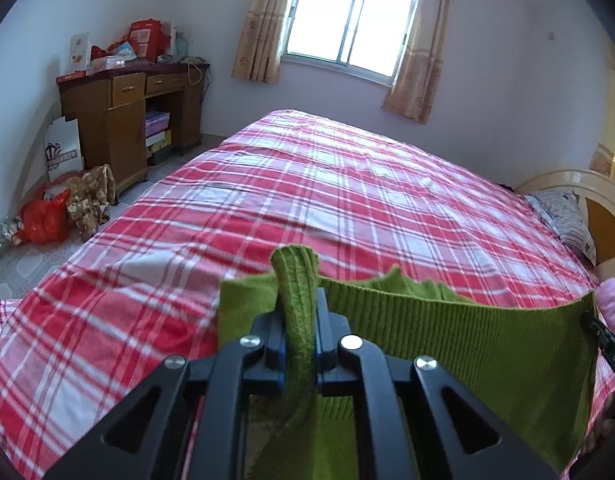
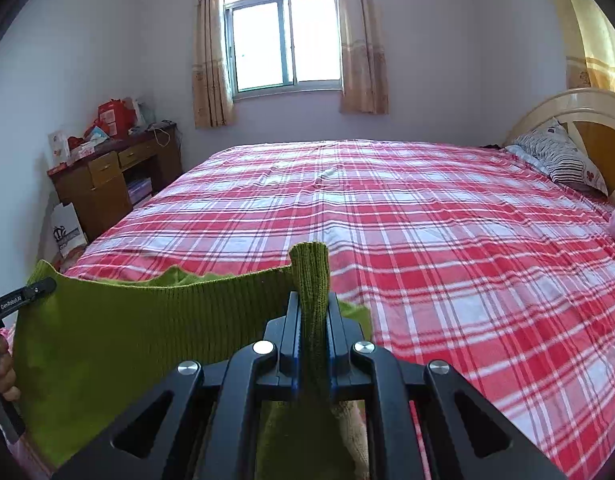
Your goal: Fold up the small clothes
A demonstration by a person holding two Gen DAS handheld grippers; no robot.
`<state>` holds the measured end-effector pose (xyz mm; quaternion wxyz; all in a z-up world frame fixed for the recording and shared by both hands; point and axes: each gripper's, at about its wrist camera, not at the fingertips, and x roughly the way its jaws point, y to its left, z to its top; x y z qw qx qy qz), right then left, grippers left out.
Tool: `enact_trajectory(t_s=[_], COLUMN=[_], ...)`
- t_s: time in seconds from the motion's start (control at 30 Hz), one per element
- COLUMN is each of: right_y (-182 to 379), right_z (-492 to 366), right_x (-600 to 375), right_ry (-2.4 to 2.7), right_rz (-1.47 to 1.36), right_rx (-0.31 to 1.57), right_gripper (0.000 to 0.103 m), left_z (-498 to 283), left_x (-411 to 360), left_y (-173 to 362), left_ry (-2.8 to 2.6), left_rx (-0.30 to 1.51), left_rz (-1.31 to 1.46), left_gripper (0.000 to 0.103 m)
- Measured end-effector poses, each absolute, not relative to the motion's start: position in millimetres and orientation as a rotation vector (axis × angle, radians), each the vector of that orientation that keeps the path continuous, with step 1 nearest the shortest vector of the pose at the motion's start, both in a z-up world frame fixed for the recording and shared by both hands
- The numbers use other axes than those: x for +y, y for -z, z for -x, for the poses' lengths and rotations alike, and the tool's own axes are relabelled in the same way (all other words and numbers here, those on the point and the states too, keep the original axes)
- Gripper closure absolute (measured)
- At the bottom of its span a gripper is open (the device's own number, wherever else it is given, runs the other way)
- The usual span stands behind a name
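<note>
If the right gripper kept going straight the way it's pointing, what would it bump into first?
Probably the red plaid bedspread. The right gripper, shut on the green knit garment, angles down toward the bed, with nothing else visible ahead, though depth is unclear.

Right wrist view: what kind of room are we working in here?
A home bedroom, most likely. A large bed with a red plaid sheet fills the view, with a pillow against a curved headboard. A cluttered wooden desk stands by the wall beside a curtained window.
</note>
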<state>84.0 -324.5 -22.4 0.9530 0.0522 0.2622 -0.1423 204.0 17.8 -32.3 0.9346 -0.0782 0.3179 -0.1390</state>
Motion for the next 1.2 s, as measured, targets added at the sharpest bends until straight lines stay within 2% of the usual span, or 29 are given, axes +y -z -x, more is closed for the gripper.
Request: enact_trajectory(t_s=[0.23, 0.47, 0.57, 0.67, 0.7, 0.73, 0.77, 0.8, 0.83, 0.9, 0.93, 1.07, 1.13, 1.17, 1.2], right_y=[35, 80, 86, 91, 95, 98, 102, 108, 110, 109, 110, 100, 75, 60, 53], right_z=[-142, -187, -192, -197, -199, -203, -206, -211, -212, -210, -208, -193, -152, -120, -107], right_x=[-339, -356, -360, -360, -361, -364, -367, -370, -372, -376, -379, -400, -413, -415, -414], right_ry=[0.323, 0.365, 0.365, 0.361, 0.365, 0.365, 0.360, 0.356, 0.356, 0.386, 0.397, 0.341, 0.403, 0.450, 0.468], right_rz=[-0.067, -0.058, -0.083, -0.081, -0.086, -0.092, -0.103, -0.119, -0.132, -0.156, -0.172, -0.326, -0.424, -0.447, -0.435], right_rx=[0.558, 0.662, 0.690, 0.725, 0.746, 0.766, 0.797, 0.835, 0.843, 0.840, 0.840, 0.804, 0.635, 0.535, 0.519], right_gripper=[0.094, 0.094, 0.094, 0.094, 0.094, 0.094, 0.090, 0.086, 0.083, 0.065, 0.062, 0.060, 0.060, 0.060, 0.060], left_z=[-244, -279, -282, -285, -285, -285, -287, -288, -289, -291, -291, -253, -232, -217, -201], left_x=[-1, -21, -19, -21, -20, -18, -16, -11, -6, 1, 3, 17, 28, 33, 38], left_y=[37, 77, 79, 82, 82, 82, 83, 83, 83, 83, 82, 52, 41, 37, 34], left_ry=[0.249, 0.170, 0.162, 0.144, 0.129, 0.109, 0.077, 0.035, 0.022, 0.040, 0.047, 0.039, 0.085, 0.100, 0.108], left_rx=[0.635, 0.753, 0.777, 0.803, 0.807, 0.810, 0.815, 0.823, 0.831, 0.848, 0.853, 0.775, 0.739, 0.720, 0.700], left_rz=[0.118, 0.035, 0.044, 0.033, 0.034, 0.035, 0.041, 0.062, 0.085, 0.128, 0.139, 0.068, 0.052, 0.042, 0.023], left_gripper=[0.093, 0.093, 0.089, 0.083, 0.076, 0.063, 0.054, 0.040, 0.033, 0.033, 0.033, 0.034, 0.025, 0.024, 0.024])
